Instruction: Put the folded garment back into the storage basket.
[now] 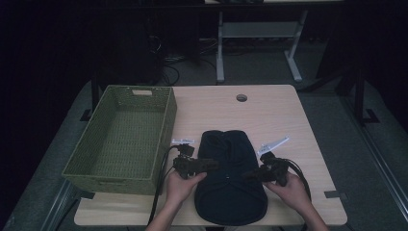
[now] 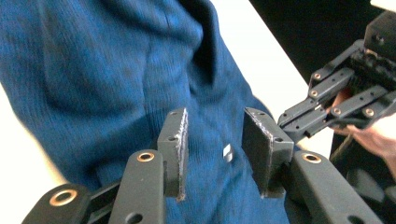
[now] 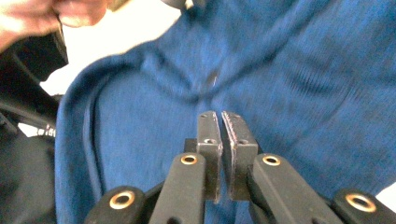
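Observation:
A dark blue knit garment [image 1: 227, 178] lies folded on the front middle of the table. My left gripper [image 1: 211, 165] reaches over its left edge. In the left gripper view its jaws stand open [image 2: 215, 119] just above the blue knit [image 2: 93, 79], with nothing between them, and a small white tag [image 2: 227, 152] lies on the cloth below. My right gripper [image 1: 249, 175] comes in from the garment's right side. Its jaws [image 3: 219, 115] are shut above the fabric [image 3: 303, 70], holding no cloth that I can see.
A green woven basket [image 1: 164, 126] stands on the left of the wooden table [image 1: 269, 110]. Small clear plastic pieces [image 1: 274, 144] lie beside the garment on both sides. A round hole [image 1: 241, 97] sits near the table's far edge. Desk legs and cables stand on the floor beyond.

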`<state>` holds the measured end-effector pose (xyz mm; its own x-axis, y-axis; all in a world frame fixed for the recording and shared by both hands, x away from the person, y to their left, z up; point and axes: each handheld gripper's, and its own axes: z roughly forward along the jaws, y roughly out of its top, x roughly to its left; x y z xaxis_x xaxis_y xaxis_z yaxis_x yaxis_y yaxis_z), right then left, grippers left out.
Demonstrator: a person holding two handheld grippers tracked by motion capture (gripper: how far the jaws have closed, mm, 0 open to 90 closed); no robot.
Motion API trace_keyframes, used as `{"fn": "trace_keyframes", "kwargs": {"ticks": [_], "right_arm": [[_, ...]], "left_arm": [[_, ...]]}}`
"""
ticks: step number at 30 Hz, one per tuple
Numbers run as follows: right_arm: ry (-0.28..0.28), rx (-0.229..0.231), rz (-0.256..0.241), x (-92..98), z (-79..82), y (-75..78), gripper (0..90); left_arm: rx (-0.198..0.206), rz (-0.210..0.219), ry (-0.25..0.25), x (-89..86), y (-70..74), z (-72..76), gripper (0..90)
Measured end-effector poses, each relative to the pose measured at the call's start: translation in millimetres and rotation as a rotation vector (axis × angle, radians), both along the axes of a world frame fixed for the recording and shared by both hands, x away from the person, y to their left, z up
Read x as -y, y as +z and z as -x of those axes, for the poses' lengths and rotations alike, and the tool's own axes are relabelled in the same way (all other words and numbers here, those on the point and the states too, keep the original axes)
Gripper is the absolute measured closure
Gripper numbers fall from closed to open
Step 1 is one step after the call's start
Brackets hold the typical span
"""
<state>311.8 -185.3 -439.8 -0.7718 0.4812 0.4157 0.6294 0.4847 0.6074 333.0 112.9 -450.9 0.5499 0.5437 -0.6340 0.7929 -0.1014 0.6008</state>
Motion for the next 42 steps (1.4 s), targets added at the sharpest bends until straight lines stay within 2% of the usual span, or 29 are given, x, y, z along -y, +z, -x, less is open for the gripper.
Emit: {"fn": "trace_keyframes", "kwargs": {"ticks": [3,4,5,6,7,8,9,11,12,13,14,15,16,19,24,29,32,35,36,42], "right_arm": [[-0.016,0.014,-0.006,-2.5,-9.1,5.3,85.8],[-0.038,0.015,-0.020,-3.2,-19.7,8.7,85.7],[-0.038,0.015,-0.020,-3.2,-19.7,8.7,85.7],[-0.066,0.019,-0.050,-3.8,-30.2,9.5,85.7],[-0.066,0.019,-0.050,-3.8,-30.2,9.5,85.7],[-0.072,0.011,-0.057,-4.1,-34.9,8.5,85.7],[-0.100,-0.001,-0.057,-7.7,-46.8,4.3,85.8],[-0.108,-0.001,-0.060,-9.4,-51.6,1.3,85.8],[-0.128,-0.017,-0.047,-14.0,-58.8,-6.6,86.6],[-0.128,-0.017,-0.047,-14.0,-58.8,-6.6,86.6],[-0.135,-0.040,-0.019,-18.1,-63.9,-16.4,87.4],[-0.135,-0.049,-0.010,-19.8,-65.4,-20.9,87.9],[-0.134,-0.060,-0.010,-20.6,-66.2,-24.1,88.4],[-0.139,-0.065,-0.017,-20.2,-66.1,-26.0,88.8],[-0.113,-0.072,0.003,-19.9,-60.7,-27.7,89.6],[-0.106,-0.072,-0.011,-18.8,-51.8,-30.8,89.7],[-0.095,-0.080,0.003,-19.1,-48.4,-32.0,89.7],[-0.101,-0.070,0.008,-18.3,-42.5,-33.2,89.7],[-0.102,-0.071,0.002,-16.8,-40.2,-33.9,89.7],[-0.098,-0.079,0.001,-13.9,-33.9,-34.2,89.7]], "left_arm": [[0.008,-0.011,0.018,2.4,0.3,-5.8,61.0],[0.011,-0.015,0.019,3.8,-0.2,-9.0,60.9],[0.001,-0.010,0.024,5.1,-0.9,-11.8,60.9],[0.004,-0.017,0.031,7.7,-3.0,-16.8,60.7],[0.004,-0.017,0.031,7.7,-3.0,-16.8,60.7],[-0.014,-0.015,0.034,9.9,-5.6,-20.4,60.7],[-0.029,-0.036,0.028,12.9,-8.8,-24.2,60.7],[-0.036,-0.050,0.025,14.2,-10.7,-25.9,60.7],[-0.051,-0.070,0.021,16.5,-13.8,-27.9,60.1],[-0.051,-0.070,0.021,16.5,-13.8,-27.9,59.9],[-0.051,-0.086,0.021,17.9,-15.0,-28.5,59.5],[-0.056,-0.115,0.017,19.3,-18.0,-29.3,59.5],[-0.059,-0.120,0.012,19.6,-19.9,-29.5,59.7],[-0.059,-0.121,0.010,19.4,-20.8,-29.4,61.0],[-0.045,-0.154,-0.009,20.7,-18.7,-24.2,60.8],[-0.039,-0.143,-0.018,16.8,-19.7,-17.7,61.2],[-0.027,-0.143,-0.013,15.2,-17.0,-14.5,60.5],[-0.008,-0.131,-0.005,10.9,-11.6,-10.5,59.9],[0.010,-0.111,0.016,5.6,-7.6,-8.5,60.0],[0.035,-0.064,0.053,-5.0,0.6,-7.5,60.2]]}}
